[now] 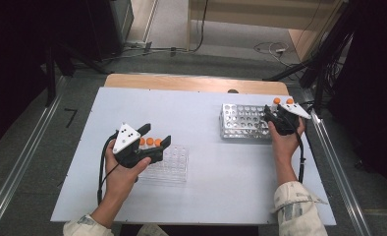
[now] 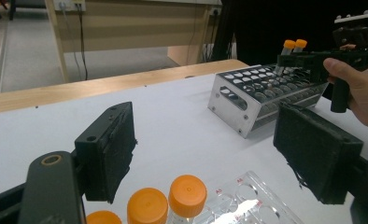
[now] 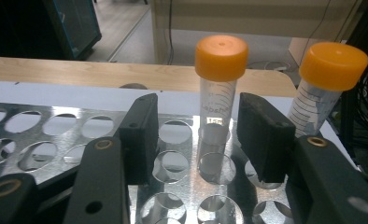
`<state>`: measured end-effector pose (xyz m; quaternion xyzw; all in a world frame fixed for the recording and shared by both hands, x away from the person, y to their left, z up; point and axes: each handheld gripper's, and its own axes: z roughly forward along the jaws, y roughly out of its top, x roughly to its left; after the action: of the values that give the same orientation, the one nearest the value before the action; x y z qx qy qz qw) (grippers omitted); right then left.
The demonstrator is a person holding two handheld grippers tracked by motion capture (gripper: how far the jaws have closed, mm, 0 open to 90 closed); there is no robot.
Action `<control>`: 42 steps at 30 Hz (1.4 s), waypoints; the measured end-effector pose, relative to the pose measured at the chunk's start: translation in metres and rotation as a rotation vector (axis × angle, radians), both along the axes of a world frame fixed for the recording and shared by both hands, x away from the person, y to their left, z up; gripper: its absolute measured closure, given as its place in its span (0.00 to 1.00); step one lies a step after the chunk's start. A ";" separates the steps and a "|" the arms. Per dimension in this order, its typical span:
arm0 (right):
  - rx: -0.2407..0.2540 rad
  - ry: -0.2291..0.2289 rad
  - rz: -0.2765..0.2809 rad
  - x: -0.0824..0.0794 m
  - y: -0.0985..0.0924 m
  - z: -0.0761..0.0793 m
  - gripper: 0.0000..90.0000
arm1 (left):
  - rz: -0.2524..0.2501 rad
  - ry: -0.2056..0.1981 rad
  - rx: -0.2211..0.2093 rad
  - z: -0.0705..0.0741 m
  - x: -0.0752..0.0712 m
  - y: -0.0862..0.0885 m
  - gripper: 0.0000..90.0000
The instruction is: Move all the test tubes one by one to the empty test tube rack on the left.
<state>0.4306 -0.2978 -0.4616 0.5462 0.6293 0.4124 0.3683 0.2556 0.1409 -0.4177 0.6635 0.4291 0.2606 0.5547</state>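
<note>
On the white table (image 1: 206, 191) ringed by grey floor (image 1: 29, 147), both grippers' jaws stand apart, unclamped.

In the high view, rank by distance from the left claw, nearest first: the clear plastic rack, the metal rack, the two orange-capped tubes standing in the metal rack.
1. Clear plastic rack: directly under and beside the left claw.
2. Metal rack: across the table, toward the right.
3. Two orange-capped tubes: at the metal rack's far right corner, by the right claw.
</note>
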 end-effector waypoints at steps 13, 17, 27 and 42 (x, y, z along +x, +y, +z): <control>-0.014 0.028 -0.030 0.009 0.001 -0.002 0.75 | -0.006 0.004 0.005 -0.001 -0.001 -0.002 0.24; -0.006 0.028 -0.030 0.009 -0.001 -0.002 0.76 | -0.008 0.006 0.006 -0.001 -0.001 -0.002 0.24; -0.011 -0.002 -0.031 0.005 -0.003 0.007 0.80 | -0.008 0.006 0.011 -0.001 -0.001 -0.002 0.24; -0.009 -0.064 -0.013 -0.003 -0.003 0.038 0.80 | -0.021 0.056 0.019 -0.003 0.003 -0.004 0.18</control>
<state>0.4275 -0.3011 -0.4237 0.5351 0.6155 0.4245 0.3931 0.2586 0.1367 -0.4210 0.6804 0.4347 0.2402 0.5388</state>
